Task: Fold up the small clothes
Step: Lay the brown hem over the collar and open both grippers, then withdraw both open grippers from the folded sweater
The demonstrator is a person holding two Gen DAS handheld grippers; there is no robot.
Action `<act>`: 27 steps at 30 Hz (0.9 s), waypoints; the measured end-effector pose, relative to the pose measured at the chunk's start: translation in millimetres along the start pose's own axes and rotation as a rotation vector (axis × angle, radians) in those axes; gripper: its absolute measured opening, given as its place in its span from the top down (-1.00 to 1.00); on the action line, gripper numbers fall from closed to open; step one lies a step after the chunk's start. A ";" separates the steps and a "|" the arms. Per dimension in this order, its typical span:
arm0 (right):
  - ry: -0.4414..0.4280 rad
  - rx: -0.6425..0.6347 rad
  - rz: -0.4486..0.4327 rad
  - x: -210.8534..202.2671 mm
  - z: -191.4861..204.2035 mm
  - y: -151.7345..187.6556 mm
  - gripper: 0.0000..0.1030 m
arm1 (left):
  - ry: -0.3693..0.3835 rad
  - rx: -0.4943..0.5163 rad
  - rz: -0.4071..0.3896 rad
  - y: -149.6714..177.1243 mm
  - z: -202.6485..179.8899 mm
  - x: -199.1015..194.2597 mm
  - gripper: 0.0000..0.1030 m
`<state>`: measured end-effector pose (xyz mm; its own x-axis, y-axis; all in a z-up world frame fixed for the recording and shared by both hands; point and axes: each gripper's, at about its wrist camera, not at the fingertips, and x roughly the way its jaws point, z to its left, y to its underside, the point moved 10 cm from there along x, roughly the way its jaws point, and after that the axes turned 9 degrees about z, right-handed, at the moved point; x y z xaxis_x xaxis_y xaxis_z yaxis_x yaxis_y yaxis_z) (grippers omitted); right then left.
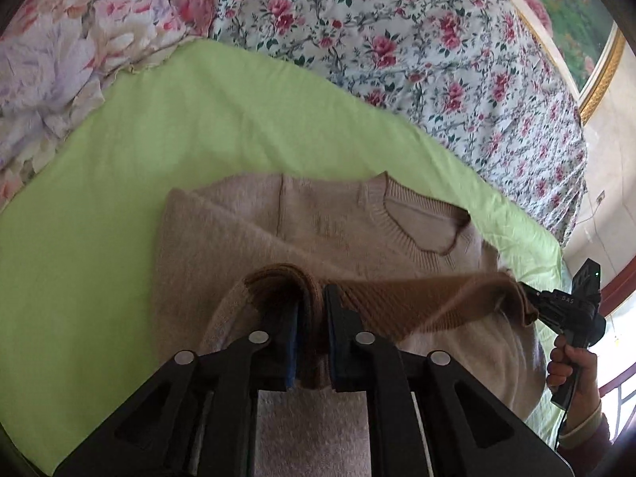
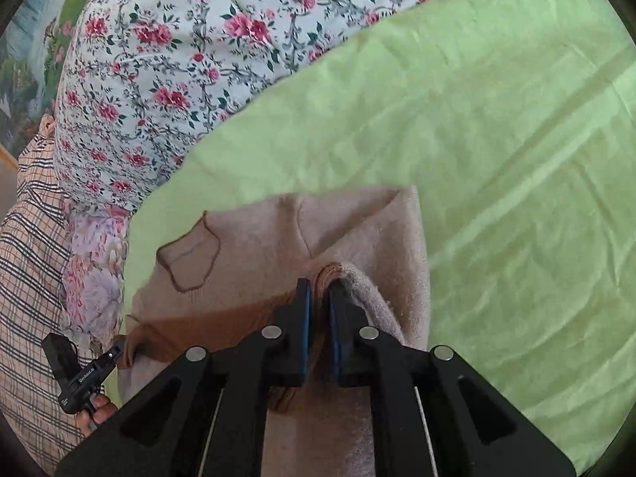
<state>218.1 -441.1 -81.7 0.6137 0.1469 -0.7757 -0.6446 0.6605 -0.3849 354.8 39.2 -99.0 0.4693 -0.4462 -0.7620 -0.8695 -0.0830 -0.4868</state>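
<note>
A bed fills both views, spread with a lime-green sheet (image 1: pixel 167 151) that runs ahead of and to either side of each claw, with a floral quilt (image 1: pixel 417 39) bunched beyond it at the far edge. On the sheet just ahead of the claws lies the small beige sweater (image 1: pixel 246 230), its ribbed neckline (image 1: pixel 421 230) facing away from them and its shoulders flat on the bed. Its brown hem band (image 1: pixel 417 302) is lifted off the sheet and stretched between the two claws, carried over the sweater's lower body. The left claw (image 1: pixel 310 318) pinches one end of that band, the knit bunched between its nearly closed pads; the right claw (image 2: pixel 320 318) grips the other end the same way, brown knit squeezed between its blue-lined fingers (image 2: pixel 304 318). The person's right hand (image 1: pixel 572 361) shows at the edge of the left view, wrapped around its handle. The step in hand looks like the bottom-to-top fold, with the hem being brought toward the neckline. The next move probably calls for carrying both corners evenly forward, keeping the band taut and level, laying it just short of the collar and only then letting go, so the fold lands square.
</note>
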 end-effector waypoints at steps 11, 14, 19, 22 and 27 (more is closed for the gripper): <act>-0.109 -0.351 0.129 -2.2 98.0 100.0 0.42 | 0.139 0.183 0.074 90.3 -95.6 -19.9 0.11; -0.069 -0.404 0.235 36.4 104.0 104.9 0.42 | 0.072 0.216 0.104 86.7 -93.6 3.7 0.12; 0.054 -0.203 0.139 44.5 41.4 36.8 0.42 | 0.021 0.090 0.084 38.3 -38.0 10.8 0.53; 0.089 -0.061 0.031 26.5 0.8 5.7 0.43 | -0.032 0.021 0.050 16.6 -3.6 5.5 0.52; 0.066 -0.044 -0.009 0.0 0.9 23.7 0.38 | -0.032 -0.085 -0.006 12.3 24.0 -23.0 0.48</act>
<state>203.3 -424.9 -90.4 0.5888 0.0913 -0.8031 -0.6597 0.6283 -0.4123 337.0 69.9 -97.7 0.4780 -0.4170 -0.7731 -0.8760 -0.1618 -0.4543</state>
